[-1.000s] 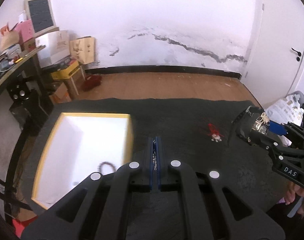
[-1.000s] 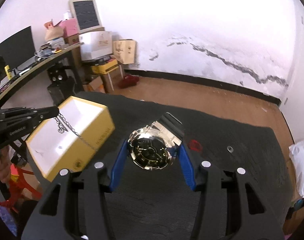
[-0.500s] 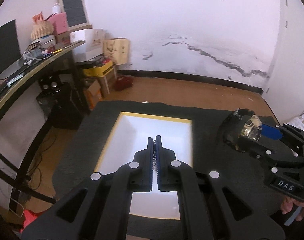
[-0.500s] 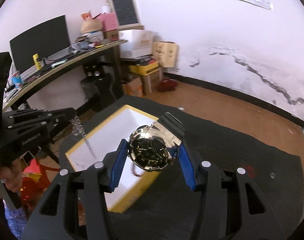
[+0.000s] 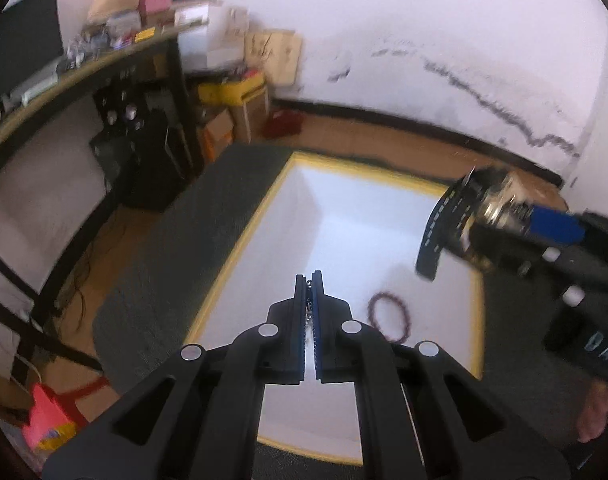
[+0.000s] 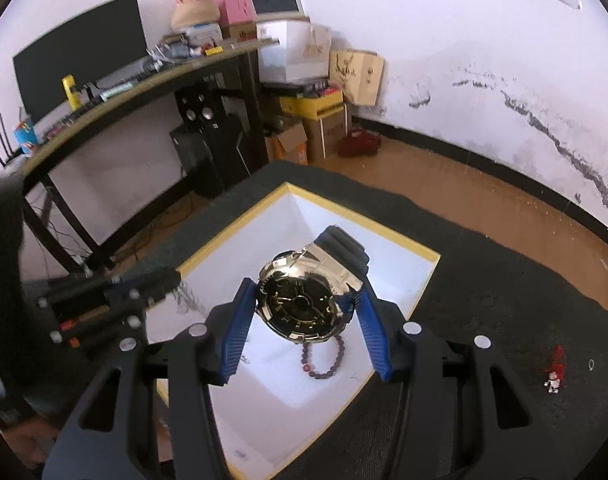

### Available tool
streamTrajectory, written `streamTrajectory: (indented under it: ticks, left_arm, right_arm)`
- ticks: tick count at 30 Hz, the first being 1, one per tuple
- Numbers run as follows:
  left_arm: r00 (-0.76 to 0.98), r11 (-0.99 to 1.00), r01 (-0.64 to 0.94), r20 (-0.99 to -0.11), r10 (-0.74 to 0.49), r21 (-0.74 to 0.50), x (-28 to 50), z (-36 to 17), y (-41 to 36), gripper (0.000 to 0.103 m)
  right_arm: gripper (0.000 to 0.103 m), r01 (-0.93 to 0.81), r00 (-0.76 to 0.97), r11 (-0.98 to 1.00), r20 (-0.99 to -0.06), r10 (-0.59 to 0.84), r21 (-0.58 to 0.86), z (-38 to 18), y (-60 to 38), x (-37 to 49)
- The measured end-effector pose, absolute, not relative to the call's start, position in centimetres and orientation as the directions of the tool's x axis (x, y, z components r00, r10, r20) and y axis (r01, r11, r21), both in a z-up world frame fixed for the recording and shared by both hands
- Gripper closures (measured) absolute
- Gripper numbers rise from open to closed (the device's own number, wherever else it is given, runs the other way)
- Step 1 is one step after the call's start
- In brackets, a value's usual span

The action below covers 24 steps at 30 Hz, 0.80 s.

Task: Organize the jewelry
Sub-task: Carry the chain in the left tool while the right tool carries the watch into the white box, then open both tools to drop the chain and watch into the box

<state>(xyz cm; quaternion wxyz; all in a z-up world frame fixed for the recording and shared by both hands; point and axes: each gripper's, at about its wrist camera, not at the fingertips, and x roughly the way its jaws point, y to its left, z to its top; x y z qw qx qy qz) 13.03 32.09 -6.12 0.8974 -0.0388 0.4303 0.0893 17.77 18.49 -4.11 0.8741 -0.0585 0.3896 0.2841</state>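
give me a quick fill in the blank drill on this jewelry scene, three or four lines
1. The right gripper is shut on a gold ____ with a black strap.
2. The left gripper pinches a thin silver ____.
3. Inside the yellow-rimmed box lies a beaded ____, purple in colour.
4. The small red charm lies on the dark mat, ____ the box.

Missing words: watch; chain; bracelet; outside

Glossy gold metal watch [image 6: 304,304]; matt white box [image 6: 392,276]; rough dark table cloth [image 6: 484,280].
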Motion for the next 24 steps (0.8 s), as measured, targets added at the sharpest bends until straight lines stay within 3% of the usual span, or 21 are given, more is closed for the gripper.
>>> streamTrajectory:
  ticks: [8,24]
  left_arm:
    - [0.54,0.972,-0.233,-0.831,0.135,0.006,13.6,-13.2,31.9,0.101]
    - [0.523,0.971,-0.238,-0.841,0.137,0.01,14.3,-14.6,32.7,0.101]
  right_arm:
    - [0.053,-0.527,0.474,0.843,-0.787,0.395,0.106,-11.0,19.3,20.5]
    - [0.053,-0.536,0.448,0.837,-0.805,0.39,0.107,-13.5,20.4,21.1]
